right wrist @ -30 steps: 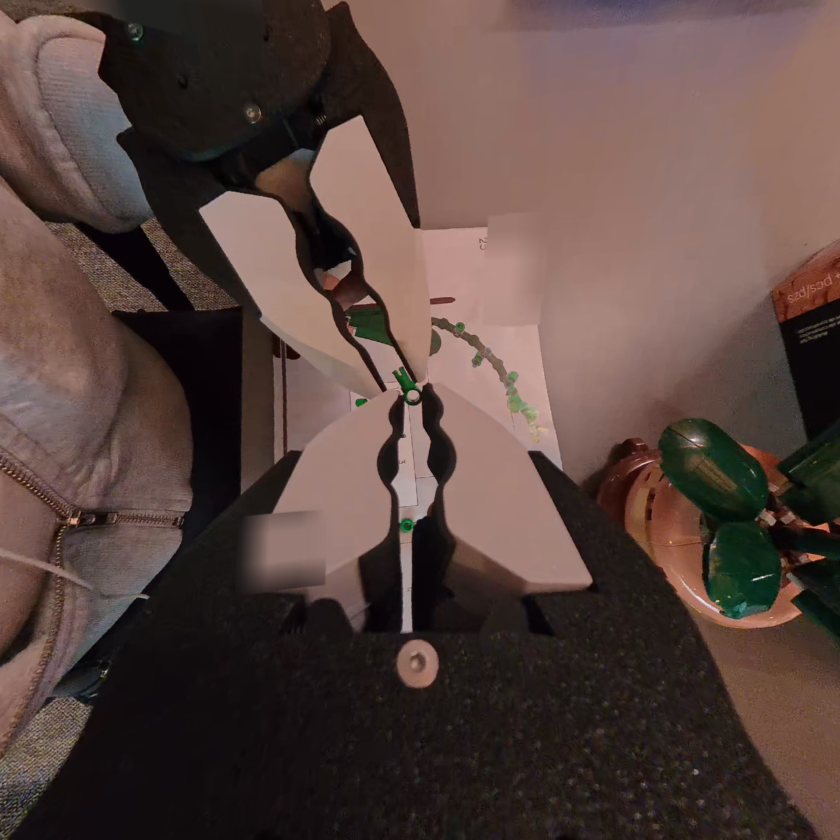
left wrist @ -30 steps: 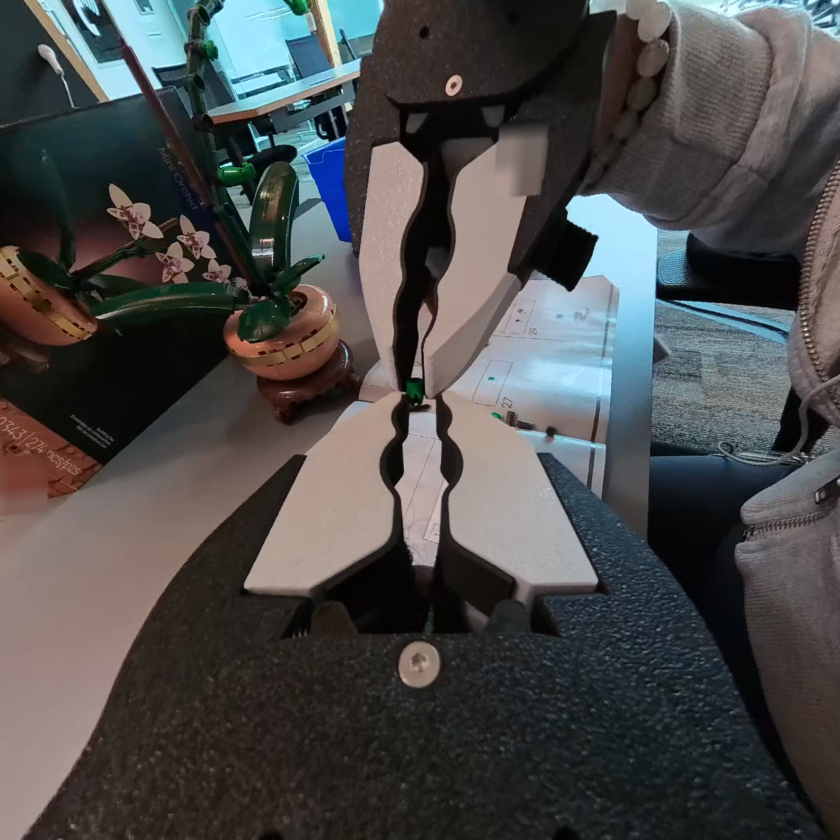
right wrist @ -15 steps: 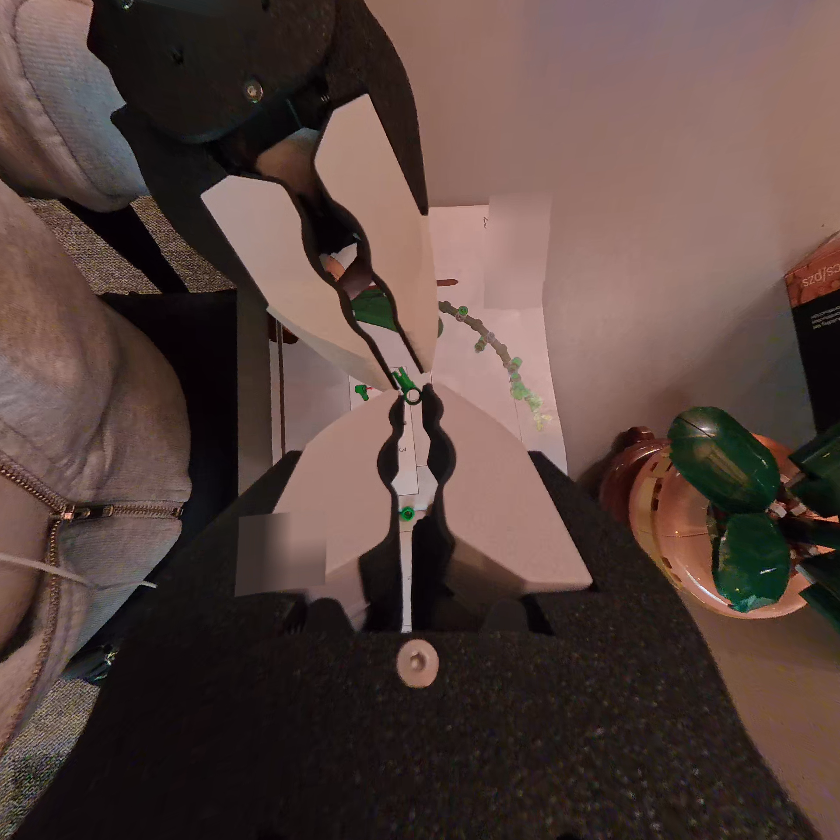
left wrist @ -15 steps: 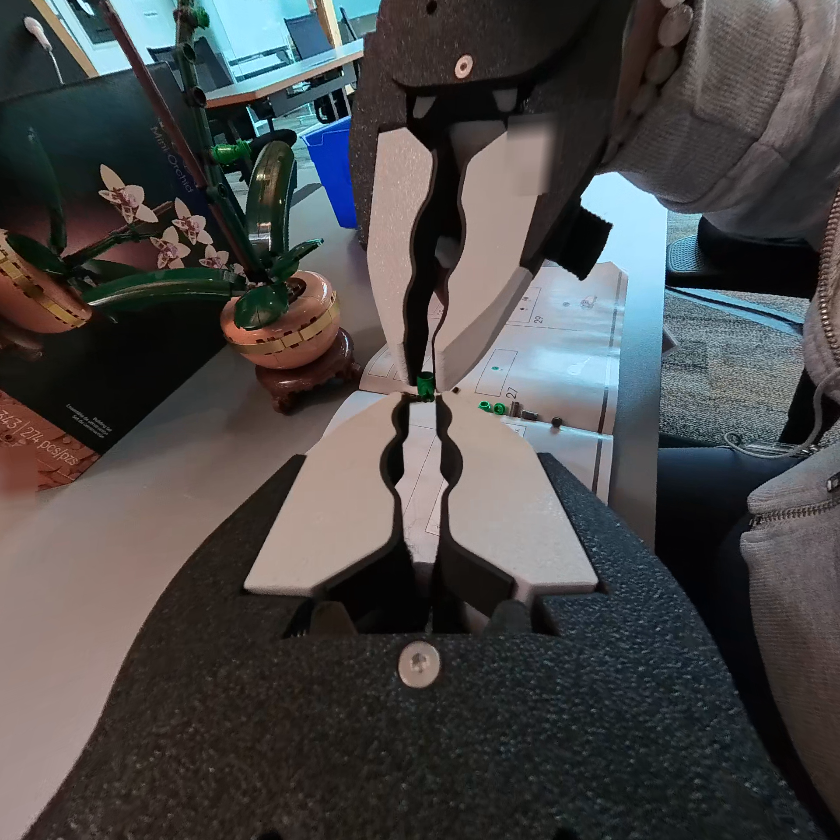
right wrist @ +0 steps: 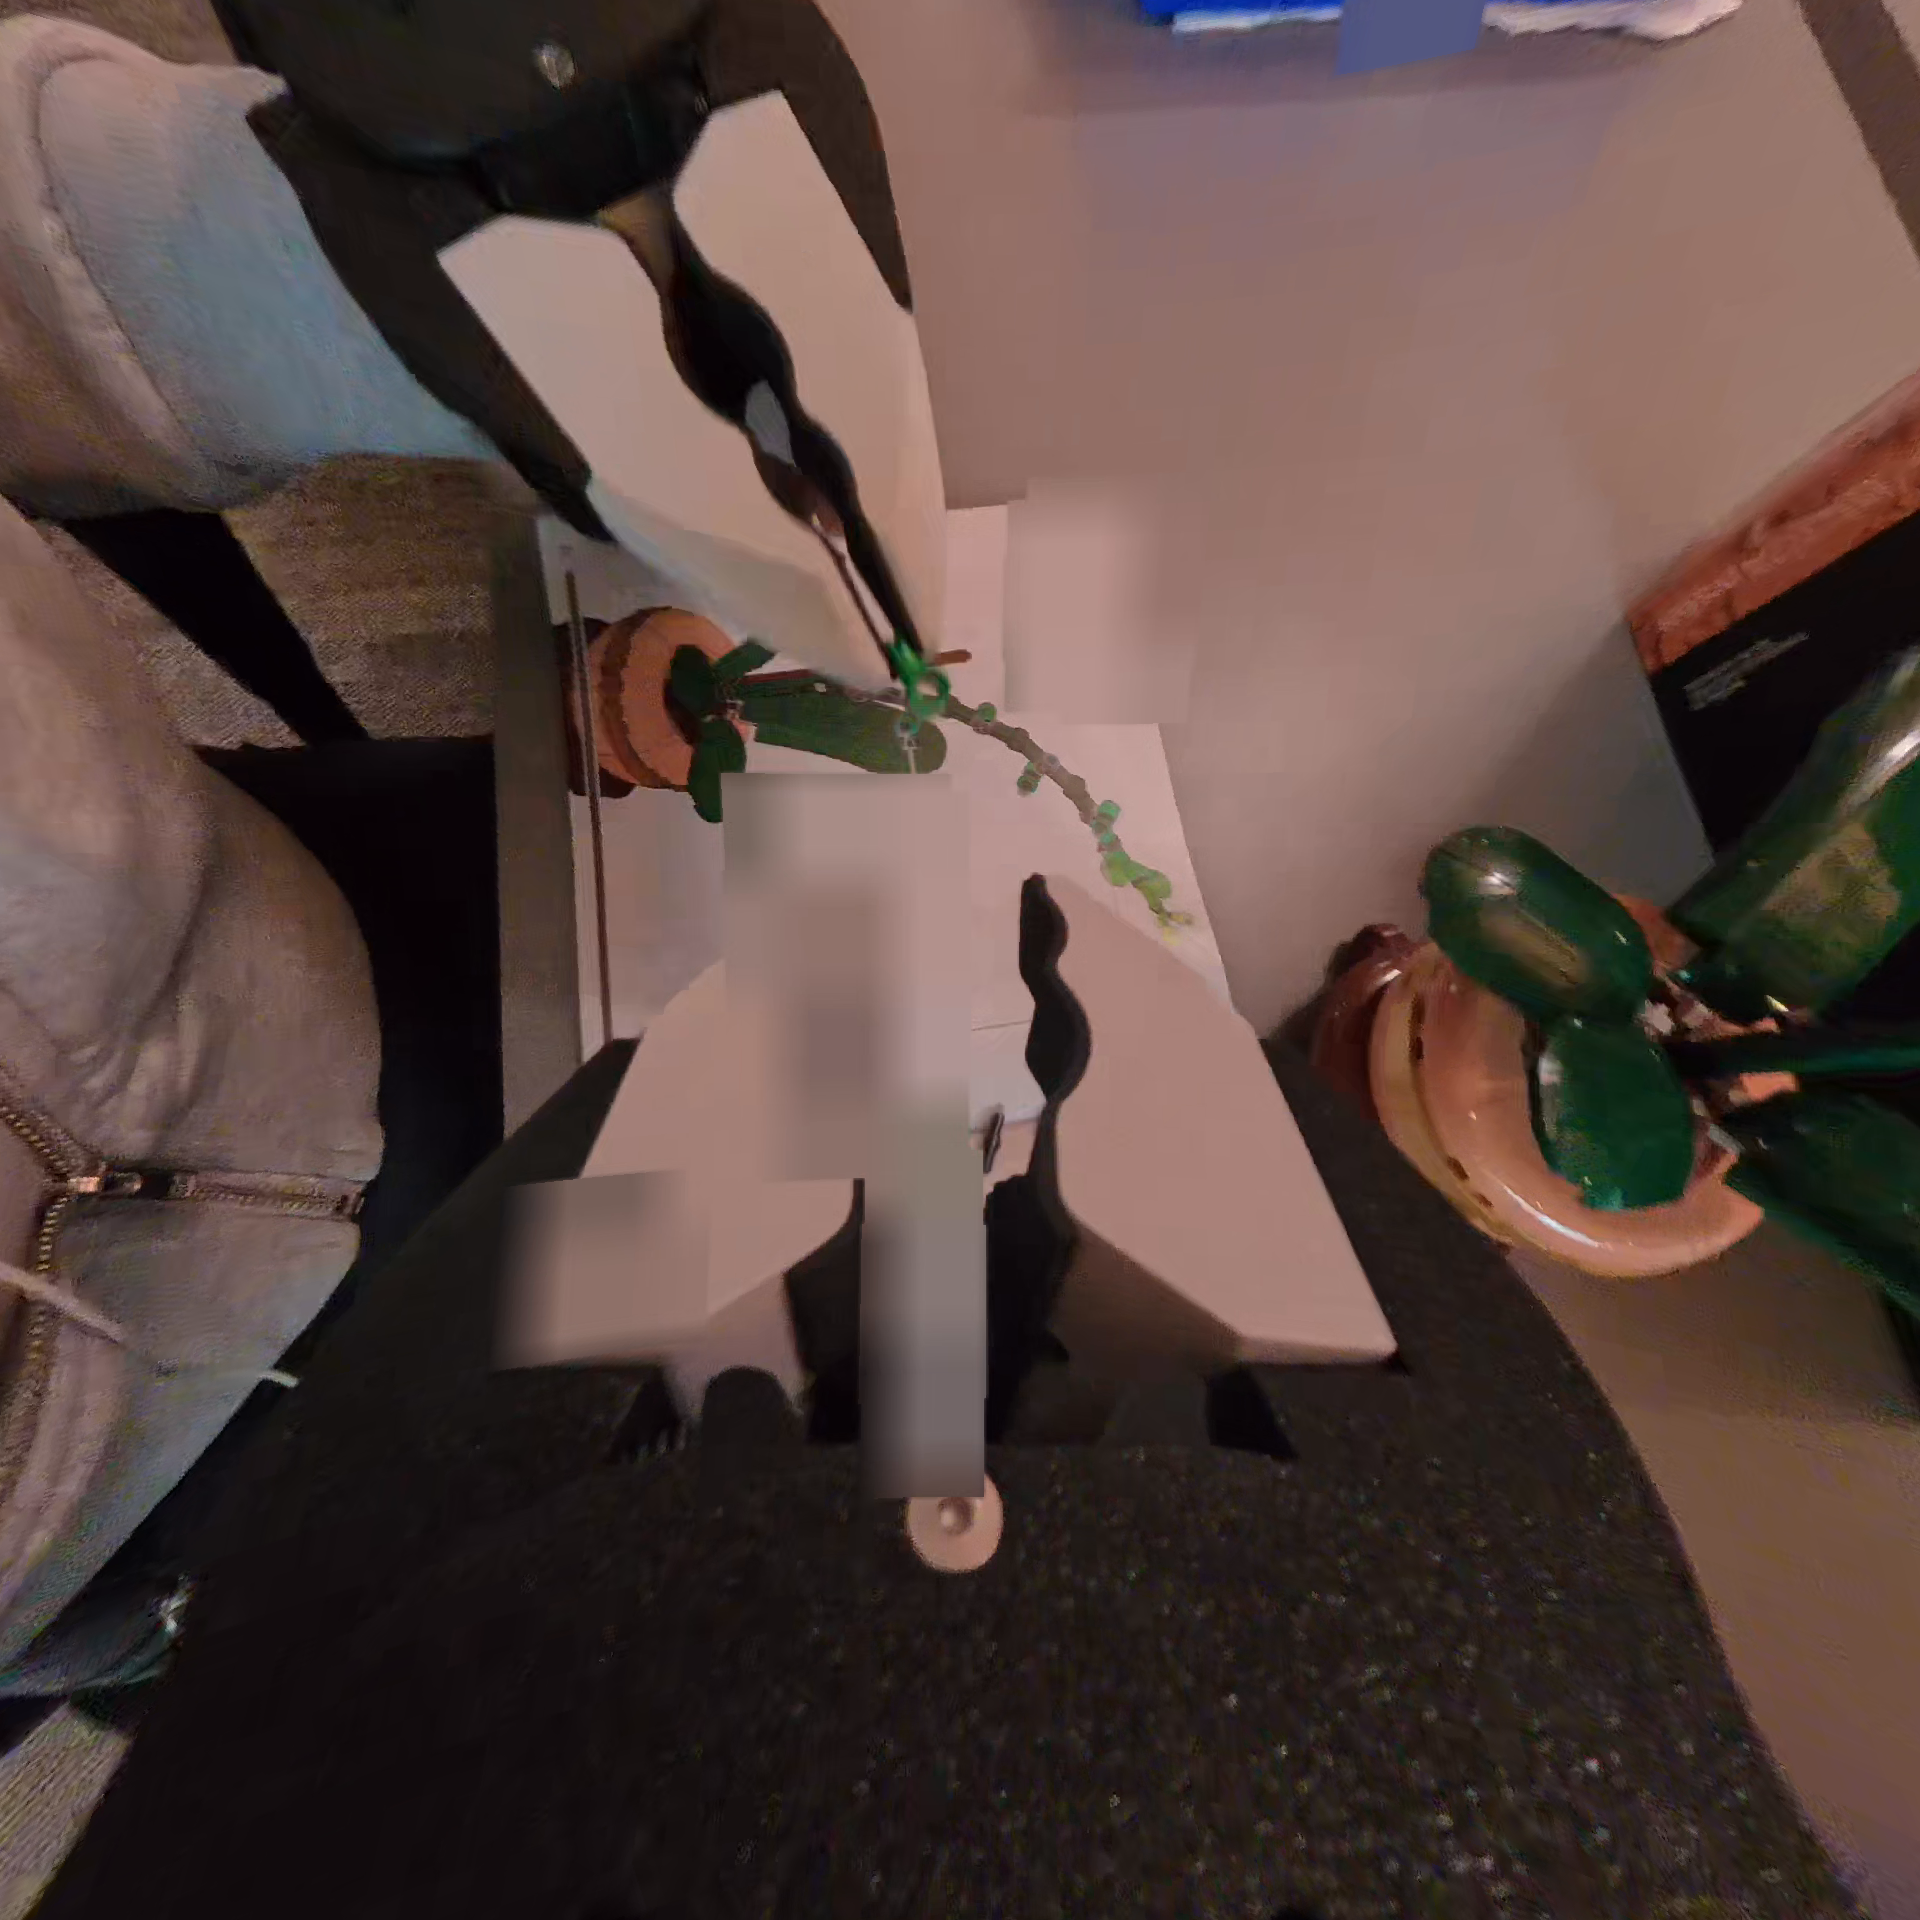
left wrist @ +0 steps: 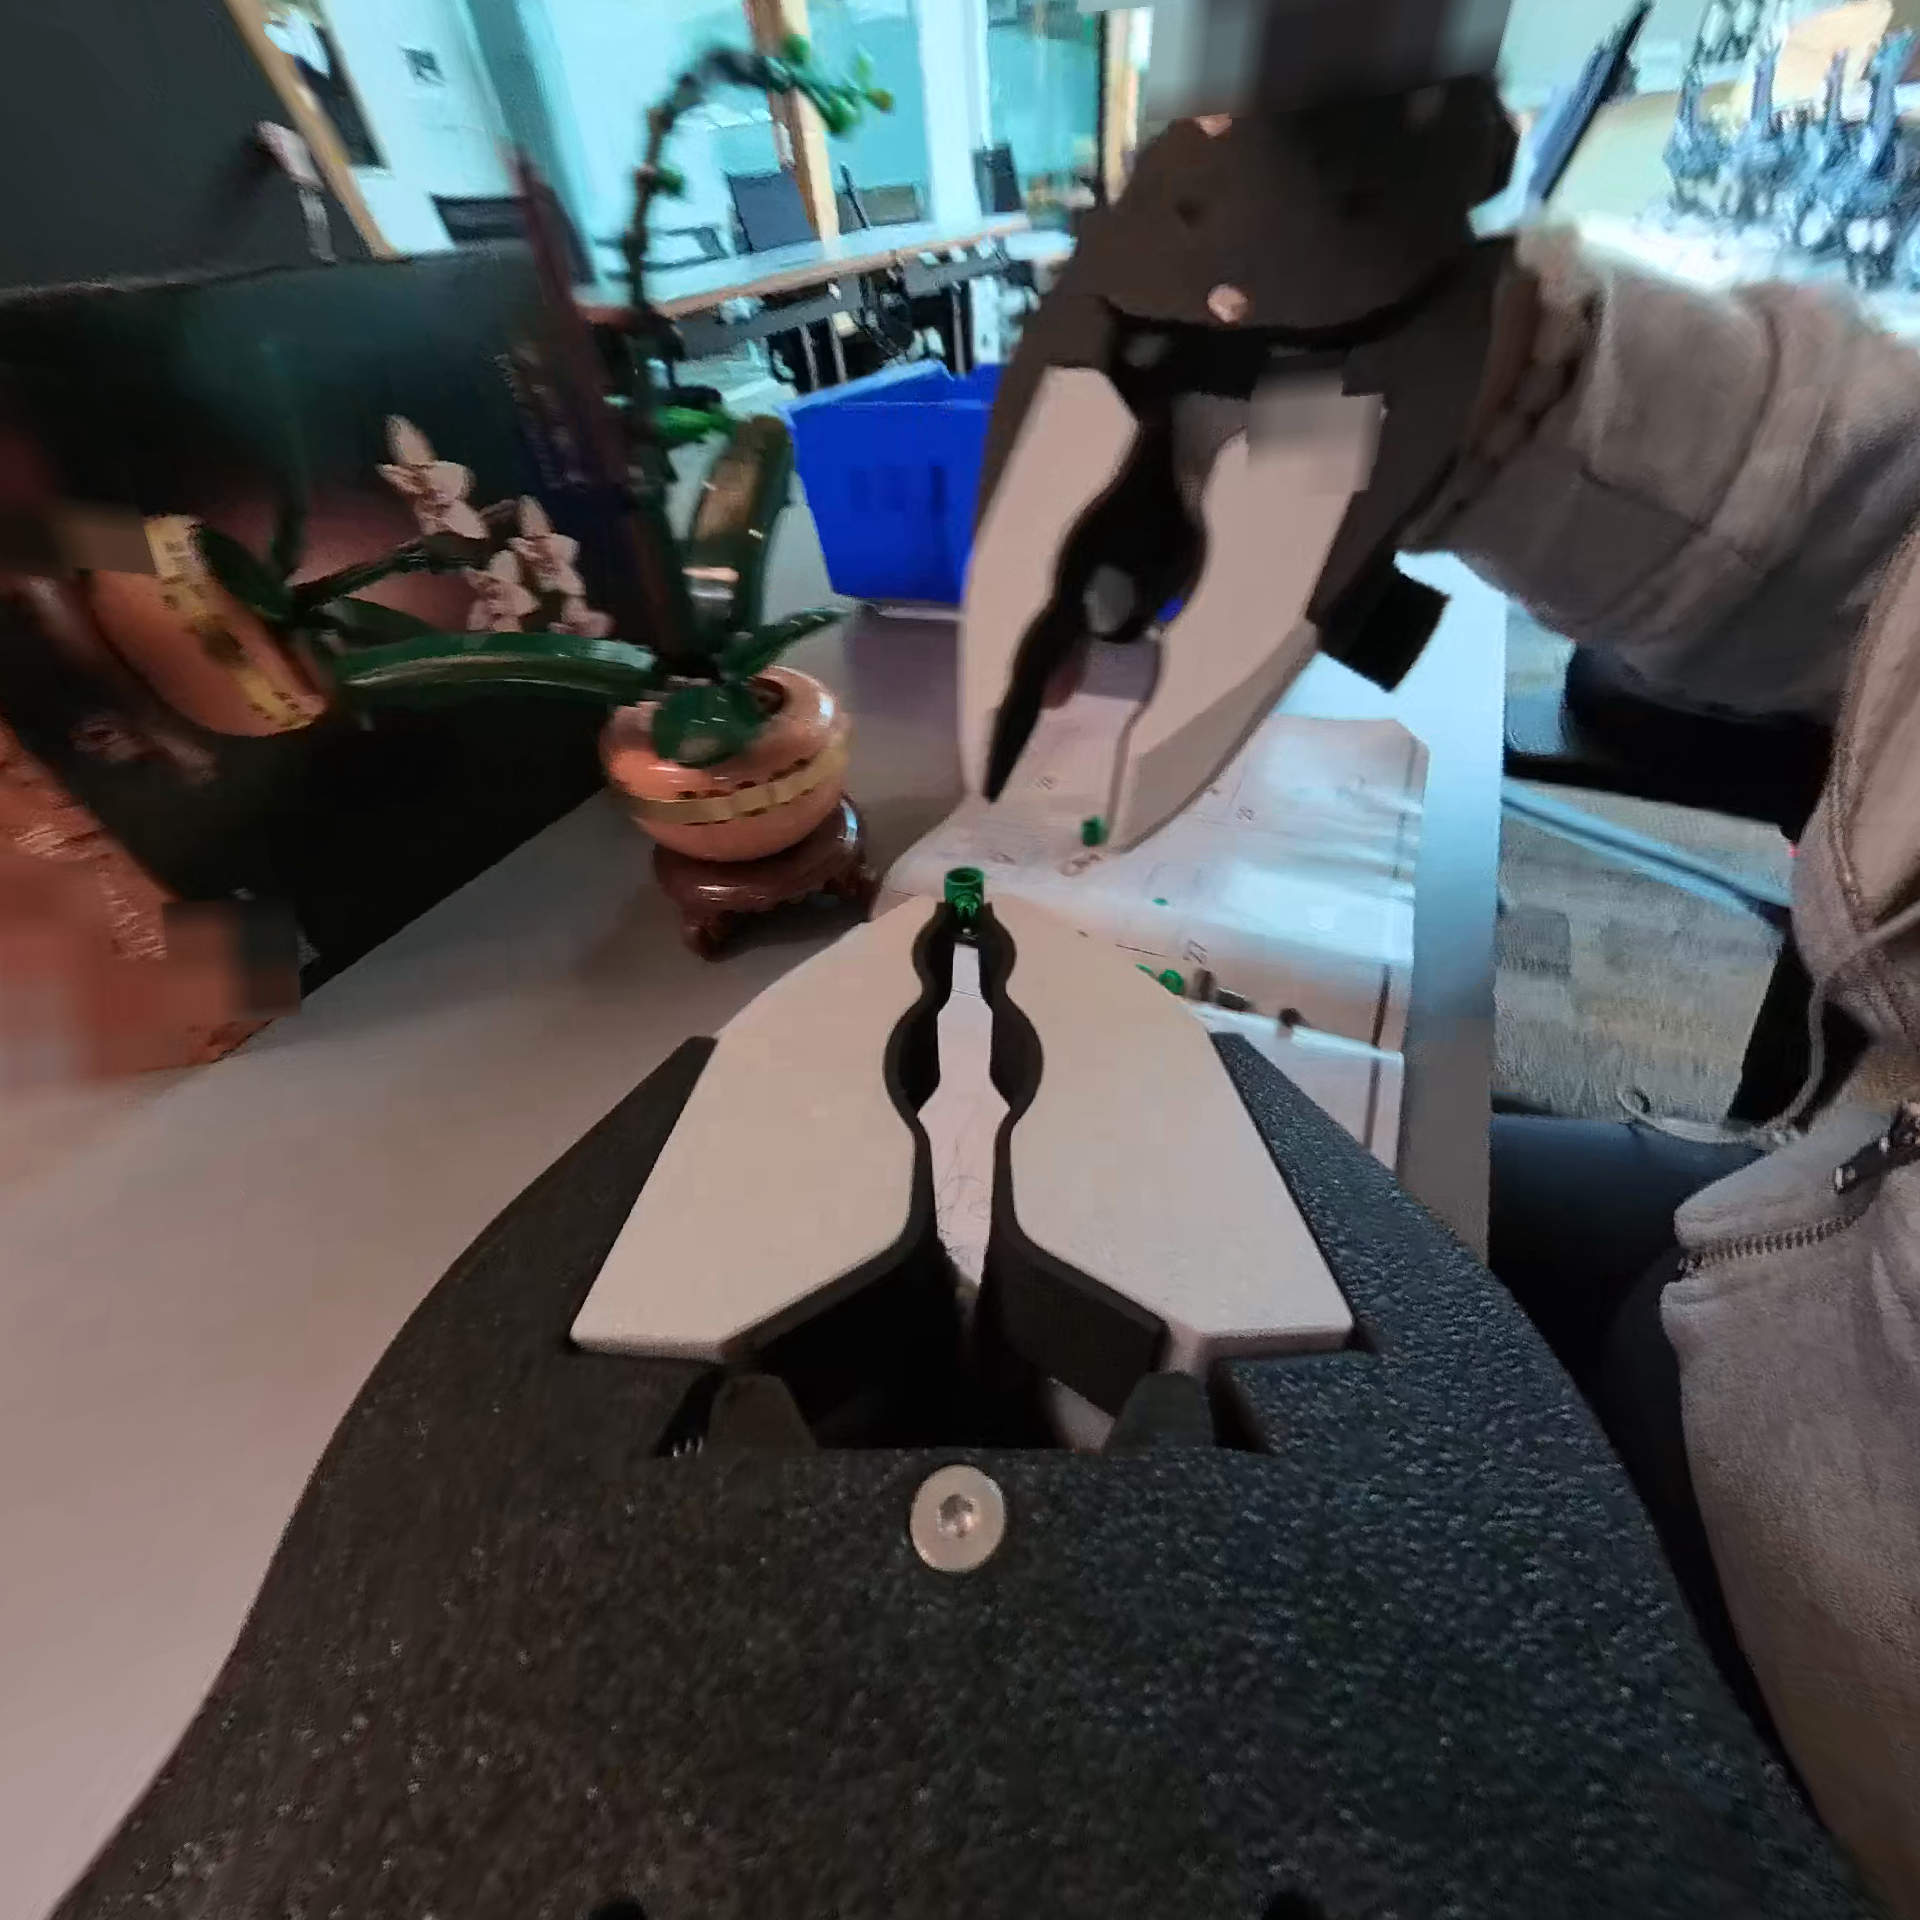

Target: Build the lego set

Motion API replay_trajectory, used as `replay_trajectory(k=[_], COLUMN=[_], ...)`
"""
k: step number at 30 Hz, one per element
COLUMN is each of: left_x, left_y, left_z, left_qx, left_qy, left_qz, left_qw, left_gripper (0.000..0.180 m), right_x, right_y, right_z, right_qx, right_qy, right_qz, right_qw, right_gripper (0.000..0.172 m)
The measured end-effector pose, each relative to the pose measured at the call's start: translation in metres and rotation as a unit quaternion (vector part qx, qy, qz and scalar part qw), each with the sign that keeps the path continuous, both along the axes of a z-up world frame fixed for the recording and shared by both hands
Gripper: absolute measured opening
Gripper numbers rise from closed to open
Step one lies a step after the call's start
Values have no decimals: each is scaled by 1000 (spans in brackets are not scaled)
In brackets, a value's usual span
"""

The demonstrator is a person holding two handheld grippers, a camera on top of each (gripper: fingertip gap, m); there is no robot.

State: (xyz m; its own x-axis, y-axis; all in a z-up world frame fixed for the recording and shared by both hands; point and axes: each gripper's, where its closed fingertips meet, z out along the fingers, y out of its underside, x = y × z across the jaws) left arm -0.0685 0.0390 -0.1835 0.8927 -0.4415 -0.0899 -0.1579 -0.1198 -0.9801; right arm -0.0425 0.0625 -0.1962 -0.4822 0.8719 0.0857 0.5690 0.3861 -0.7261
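- The left claw (left wrist: 963, 920) is closed almost to touching. Its two white fingertips (left wrist: 925, 920) pinch a small green piece (left wrist: 963, 894) at the centre of the left wrist view. The piece's ringed end stands up clear of the tips.
- The right wrist view shows the same grip from the far side, just above centre. The left claw comes down from the upper left of that frame, with the green piece at its very tip.
- The right claw (left wrist: 1055, 810) hangs in the upper right of the left wrist view with its fingers spread wide and nothing between them.
- A second green piece (left wrist: 1091, 828) lies just beside the inner edge of one of the right claw's fingers. I cannot tell whether it touches that finger.
- In its own view, one of the right claw's fingers is hidden behind a blurred patch.
- The two claws are near each other but apart, both above a white instruction sheet (left wrist: 1309, 831) lying on the grey bench (left wrist: 312, 1143).
- A few loose green bits (left wrist: 1169, 979) lie on the sheet, right of centre.
- A brick-built orchid in a pink pot (left wrist: 727, 774) stands on the bench just left of the left claw's tips. A dark box (left wrist: 260, 520) is behind it and a blue bin (left wrist: 894, 478) is farther back.
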Motion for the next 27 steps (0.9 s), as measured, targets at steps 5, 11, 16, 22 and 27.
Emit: replay_trajectory(k=[5, 11, 16, 22, 27], left_x=[-42, -58, -59, -36, -44], left_y=[-9, 0, 35, 23, 21], left_z=[18, 18, 51, 59, 51], left_qx=[34, 40, 98, 153, 127], left_qy=[-69, -67, -82, -71, -53], left_qz=[54, 77, 58, 38, 31], left_qw=[996, 994, 990, 985, 990], left_gripper=[4, 3, 3, 3, 3], right_x=[20, 37, 41, 45, 23], right_y=[25, 53, 66, 75, 73], right_z=[4, 31, 32, 33, 31], right_qx=[-27, -25, -46, -11, -54], right_qy=[178, 364, 368, 382, 307], right_qz=[-64, -148, -190, -215, -169], right_qw=[981, 919, 909, 899, 935], right_gripper=[23, 6, 6, 5, 4])
